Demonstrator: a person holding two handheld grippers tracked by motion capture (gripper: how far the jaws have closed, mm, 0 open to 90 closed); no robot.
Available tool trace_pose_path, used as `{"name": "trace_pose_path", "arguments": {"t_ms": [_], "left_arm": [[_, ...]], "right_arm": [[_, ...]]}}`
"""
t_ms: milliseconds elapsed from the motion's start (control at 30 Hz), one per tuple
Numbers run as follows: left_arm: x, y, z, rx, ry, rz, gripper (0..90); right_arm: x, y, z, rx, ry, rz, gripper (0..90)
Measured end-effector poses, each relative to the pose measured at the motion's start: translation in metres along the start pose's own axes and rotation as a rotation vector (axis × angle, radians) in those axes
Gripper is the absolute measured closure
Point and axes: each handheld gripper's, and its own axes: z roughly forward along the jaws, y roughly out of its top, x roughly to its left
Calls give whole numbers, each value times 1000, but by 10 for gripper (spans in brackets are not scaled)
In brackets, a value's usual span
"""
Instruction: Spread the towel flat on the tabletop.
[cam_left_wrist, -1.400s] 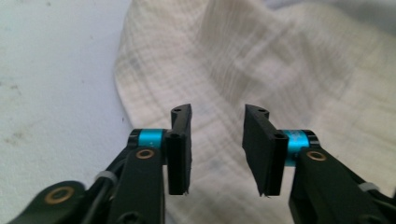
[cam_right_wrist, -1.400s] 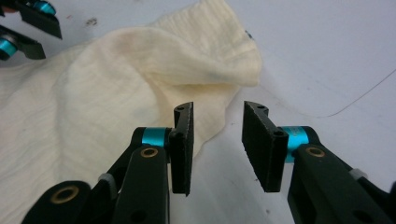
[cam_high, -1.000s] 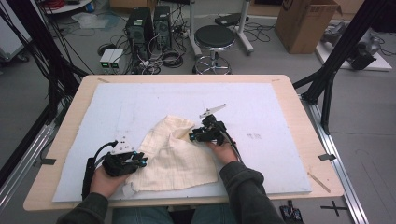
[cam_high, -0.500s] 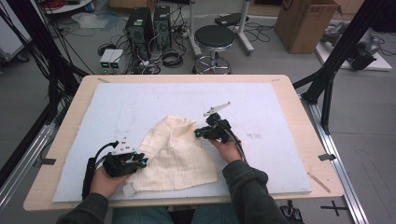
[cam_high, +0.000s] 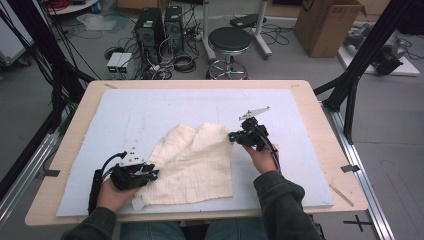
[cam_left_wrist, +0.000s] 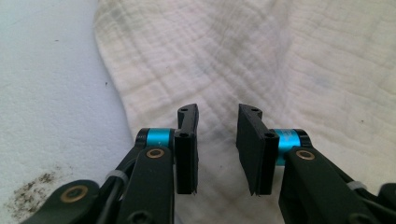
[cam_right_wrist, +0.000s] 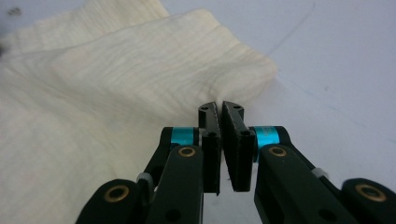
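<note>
The right gripper (cam_right_wrist: 219, 108) is pinching the cream cloth (cam_high: 192, 165) at its far right corner, jaws nearly together. The left gripper (cam_left_wrist: 217, 122) is hovering narrowly parted over the cloth's near left edge, jaws just opening further with nothing clamped. The cloth is lying on the blue-padded surface (cam_high: 150, 107).
</note>
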Motion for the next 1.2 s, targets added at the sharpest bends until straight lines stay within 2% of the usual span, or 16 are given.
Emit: {"name": "trace_pose_path", "arguments": {"t_ms": [100, 167, 233, 267, 367, 467, 567, 667, 733, 833, 867, 1000, 1200], "left_arm": [[0, 0, 0, -1, -2, -5, 675], [0, 0, 0, -2, -3, -5, 670], [0, 0, 0, -1, -3, -2, 668], [0, 0, 0, 1, -3, -2, 666], [0, 0, 0, -1, -3, -3, 666], [0, 0, 0, -1, -4, -3, 665], [1, 0, 0, -1, -5, -3, 664], [1, 1, 0, -3, -7, -7, 659], [0, 2, -1, -18, -12, -13, 648], [-1, 9, -5, -57, -18, -29, 628], [0, 11, -7, -61, -24, -28, 621], [5, 25, -5, -87, -18, -51, 576], [19, 52, 12, -78, 25, -54, 543]], "right_arm": [[-3, -6, 6, 22, 26, 17, 855], [-2, -8, 10, 47, 77, 24, 797], [0, -6, 9, 35, 60, 4, 759], [0, -5, 7, 10, 63, 10, 732], [-4, -4, -1, -56, 50, 41, 668], [-13, -4, -5, -106, 38, 87, 656], [-18, -5, 2, -99, 32, 137, 593], [-19, -6, 16, -75, 37, 156, 564], [-19, -6, 25, -48, 44, 165, 592], [-18, -8, 34, 12, 47, 141, 747], [-18, -8, 33, 15, 52, 139, 823], [-18, -8, 24, 33, 47, 100, 870], [-23, -10, 0, -30, 17, 84, 879]]}}
